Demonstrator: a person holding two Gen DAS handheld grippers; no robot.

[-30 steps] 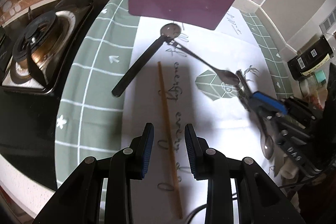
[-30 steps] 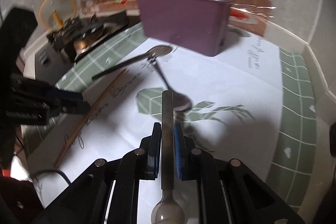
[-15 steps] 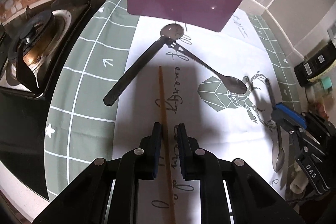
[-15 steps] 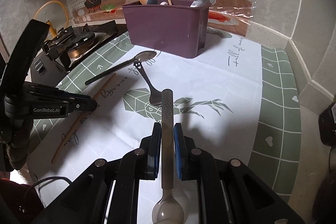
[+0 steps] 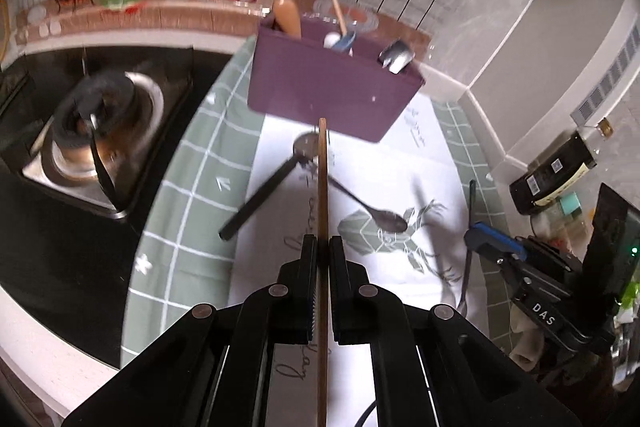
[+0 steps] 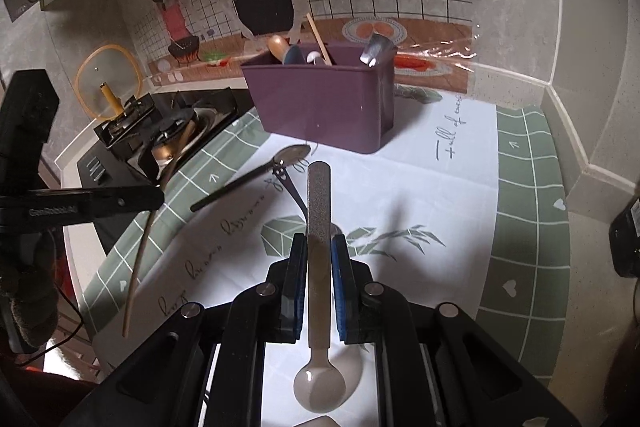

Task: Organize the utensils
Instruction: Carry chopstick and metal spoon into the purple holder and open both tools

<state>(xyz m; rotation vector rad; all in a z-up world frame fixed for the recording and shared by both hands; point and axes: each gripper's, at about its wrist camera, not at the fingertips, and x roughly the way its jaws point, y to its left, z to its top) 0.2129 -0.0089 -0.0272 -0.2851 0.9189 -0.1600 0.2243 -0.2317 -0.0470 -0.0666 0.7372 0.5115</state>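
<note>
Left wrist view: left gripper (image 5: 323,247) jaws pinched on a wooden chopstick (image 5: 322,183), its tip pointing at the purple utensil bin (image 5: 332,87). Right gripper (image 6: 319,247) jaws clamped on a spoon (image 6: 319,219), handle toward the bin. Black-handled spoon (image 6: 248,179) and metal spoon (image 5: 370,205) lie crossed on the mat (image 6: 440,195) just before the bin.

Ladle (image 5: 267,189), spoon (image 5: 370,205) block mat before bin (image 5: 332,83).
</note>
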